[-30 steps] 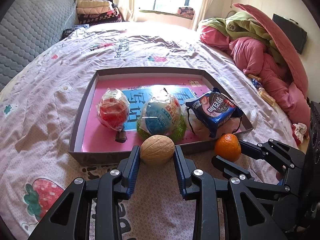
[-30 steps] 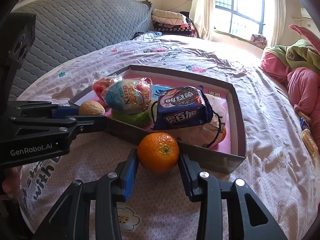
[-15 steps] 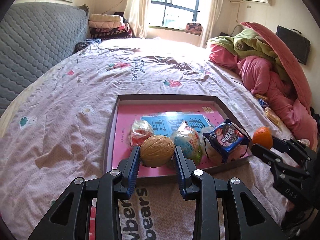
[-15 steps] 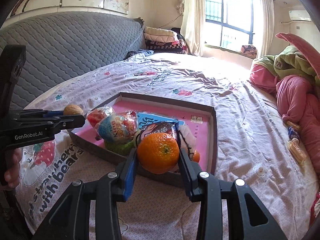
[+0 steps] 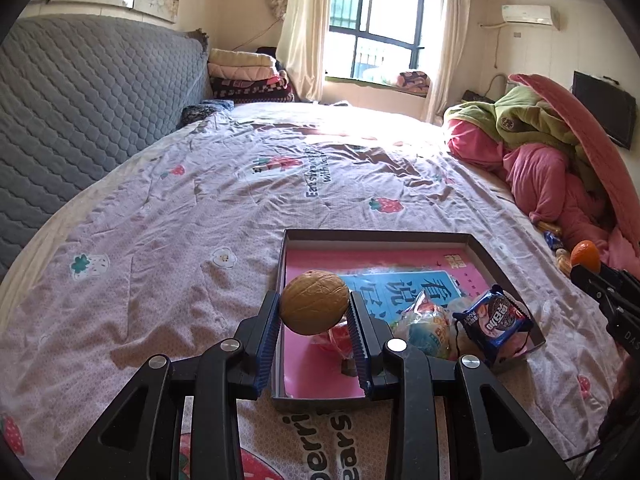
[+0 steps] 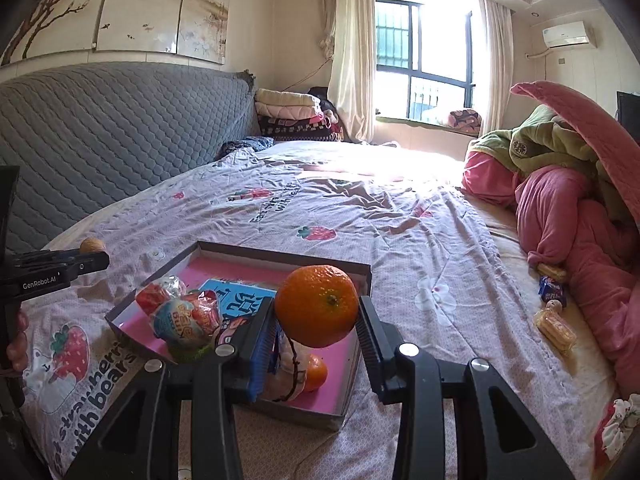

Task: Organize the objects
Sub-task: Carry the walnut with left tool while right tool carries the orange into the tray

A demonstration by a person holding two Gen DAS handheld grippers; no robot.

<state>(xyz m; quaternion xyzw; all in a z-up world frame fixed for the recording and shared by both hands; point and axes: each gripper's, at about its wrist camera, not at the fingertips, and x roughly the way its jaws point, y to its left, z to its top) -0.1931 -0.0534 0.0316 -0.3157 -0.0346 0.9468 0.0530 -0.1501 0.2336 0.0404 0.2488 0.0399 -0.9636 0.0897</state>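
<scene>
Here the walnut (image 5: 314, 303) sits between left tongs (image 5: 313, 312).

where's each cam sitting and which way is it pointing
Left wrist: on the left gripper, facing along the bed toward the window; its fingers hold a walnut over the box; right gripper at right edge.
Right wrist: on the right gripper, facing the same way; holds an orange; left gripper and a hand at left.
Shared: box, walnut, orange, window.

Black claw (image 5: 314, 316), blue pads, silver screws
</scene>
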